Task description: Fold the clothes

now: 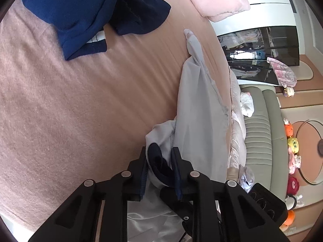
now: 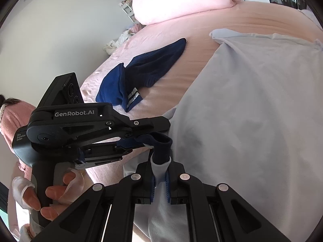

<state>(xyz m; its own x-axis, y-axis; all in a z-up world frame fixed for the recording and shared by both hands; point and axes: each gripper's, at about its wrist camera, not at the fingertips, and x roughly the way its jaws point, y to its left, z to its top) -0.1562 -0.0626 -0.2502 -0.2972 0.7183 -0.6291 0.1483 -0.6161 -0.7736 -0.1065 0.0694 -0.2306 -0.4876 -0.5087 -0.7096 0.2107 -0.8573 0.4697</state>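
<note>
Since both grippers sit at one corner of the grey garment (image 2: 252, 104), I'd separate them slowly along that edge so it pulls flat. Right gripper (image 2: 160, 181) is clenched on grey cloth; left gripper (image 1: 159, 161) pinches the dark cuff (image 2: 161, 145) beside it (just above, at 12 o'clock in the right view). Count: two garments on the bed (image 1: 70, 100), grey one near, one navy garment (image 1: 84, 10) toward 11 o'clock, two grippers.

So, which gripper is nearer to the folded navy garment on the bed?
Left. The left gripper, shut on the grey garment's dark cuff, is beside the navy garment; the right gripper grips further back.
</note>
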